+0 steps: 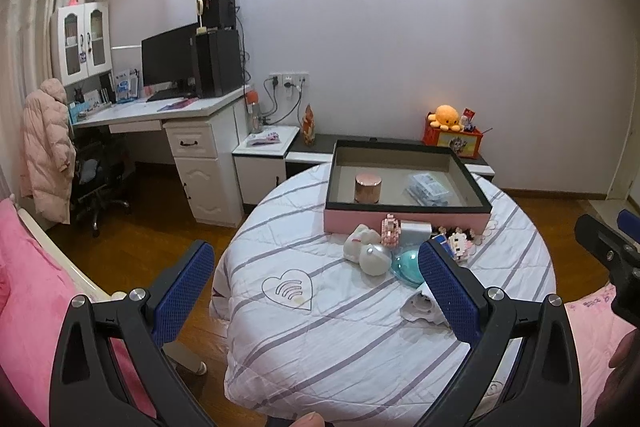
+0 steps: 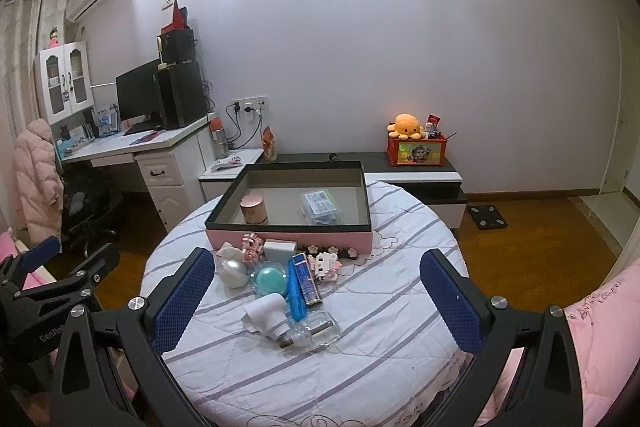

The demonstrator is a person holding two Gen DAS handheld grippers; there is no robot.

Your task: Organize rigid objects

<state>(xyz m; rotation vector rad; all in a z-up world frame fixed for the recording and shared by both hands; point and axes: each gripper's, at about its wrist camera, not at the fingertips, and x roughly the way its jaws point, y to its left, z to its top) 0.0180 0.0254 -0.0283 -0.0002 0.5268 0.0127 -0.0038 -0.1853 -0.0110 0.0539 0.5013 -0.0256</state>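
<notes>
A pink box with a black rim (image 2: 288, 241) (image 1: 408, 221) stands at the far side of a round table with a striped cloth (image 2: 360, 347) (image 1: 320, 347). In it are a rose-gold jar (image 2: 253, 209) (image 1: 367, 188) and a clear packet (image 2: 322, 207) (image 1: 428, 189). In front lie small items: a white case (image 2: 234, 271), a teal round case (image 2: 270, 279), a blue tube (image 2: 297, 291), a white bottle (image 2: 270, 313), a clear glass bottle (image 2: 316, 331) and block figures (image 2: 325, 264). My left gripper (image 1: 316, 287) and right gripper (image 2: 316, 303) are both open and empty, held above the near table.
A white desk (image 1: 160, 115) with monitor and computer tower stands at the left, with an office chair and a pink coat (image 1: 44, 155). A low cabinet (image 2: 416, 179) behind the table holds a red box and an orange plush. Pink bedding (image 1: 32, 287) lies on both near sides.
</notes>
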